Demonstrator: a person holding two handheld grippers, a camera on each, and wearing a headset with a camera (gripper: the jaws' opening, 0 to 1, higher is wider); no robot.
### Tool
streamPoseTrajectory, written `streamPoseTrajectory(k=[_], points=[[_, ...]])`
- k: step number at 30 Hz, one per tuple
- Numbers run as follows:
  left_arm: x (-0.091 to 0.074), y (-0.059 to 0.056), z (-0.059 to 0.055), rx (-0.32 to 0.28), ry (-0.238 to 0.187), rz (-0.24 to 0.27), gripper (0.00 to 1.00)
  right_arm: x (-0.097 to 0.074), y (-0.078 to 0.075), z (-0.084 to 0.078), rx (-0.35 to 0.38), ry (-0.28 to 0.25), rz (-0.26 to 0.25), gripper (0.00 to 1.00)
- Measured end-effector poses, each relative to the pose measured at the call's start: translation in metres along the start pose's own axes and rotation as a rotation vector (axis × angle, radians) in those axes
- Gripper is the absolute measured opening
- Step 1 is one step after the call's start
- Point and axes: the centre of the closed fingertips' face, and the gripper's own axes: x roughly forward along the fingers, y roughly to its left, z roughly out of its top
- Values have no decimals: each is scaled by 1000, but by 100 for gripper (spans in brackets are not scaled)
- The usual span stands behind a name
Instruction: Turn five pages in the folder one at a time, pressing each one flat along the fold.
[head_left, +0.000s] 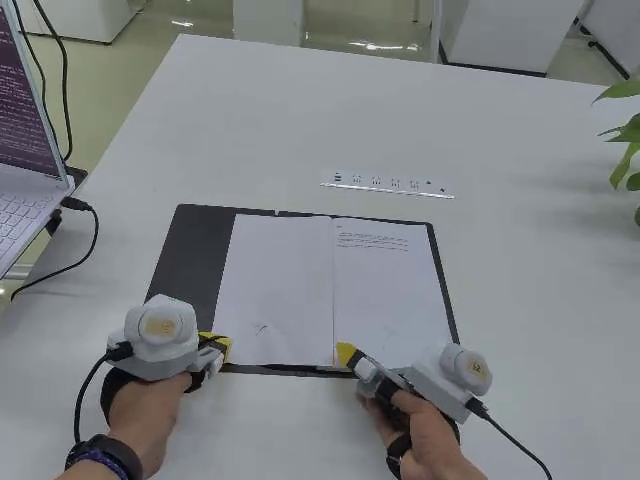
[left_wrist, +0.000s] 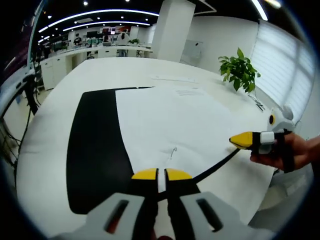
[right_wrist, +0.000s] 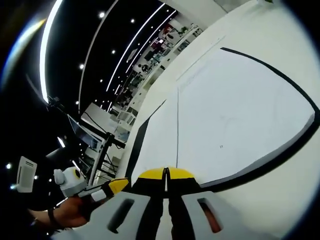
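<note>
- A few short lines of print are seen at the top of the right page (head_left: 385, 285), too small to be read; the text on the laptop (head_left: 20, 170) screen is equally illegible (no brand or label can be made out anywhere).
- The folder (head_left: 190, 265) is laid open and flat on the white table (head_left: 300, 110), its black cover exposed to the left of the left page (head_left: 275, 290).
- A small faint mark is carried by the left page near the folder's near edge.
- The left gripper (head_left: 215, 348) is held at the folder's near edge, by the left page's lower left corner; in its own view its yellow-tipped jaws are brought together, with nothing seen between them.
- The right gripper (head_left: 347, 353) is placed at the folder's near edge, at the foot of the fold; its jaws are likewise closed tip to tip, and no page is seen to be caught.
- The laptop is set well to the left of the folder, a socket strip (head_left: 388, 185) just beyond it, and a plant (head_left: 625, 130) far to its right.
</note>
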Motion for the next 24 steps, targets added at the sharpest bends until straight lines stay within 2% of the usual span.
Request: streamPoseTrajectory(k=[6, 9, 15, 18, 24], points=[[-12, -11, 6, 4, -18, -2, 9, -11, -2, 7, -20, -8, -18, 1], [-22, -17, 6, 17, -28, 1, 10, -19, -1, 12, -46, -9, -7, 2], [-35, -17, 4, 35, -22, 9, 13, -33, -3, 22, -71, -23, -10, 7], [-41, -16, 9, 43, -32, 12, 15, -41, -6, 28, -90, -34, -23, 9], [-53, -14, 17, 39, -49, 14, 19, -55, -10, 32, -165, -20, -46, 15]])
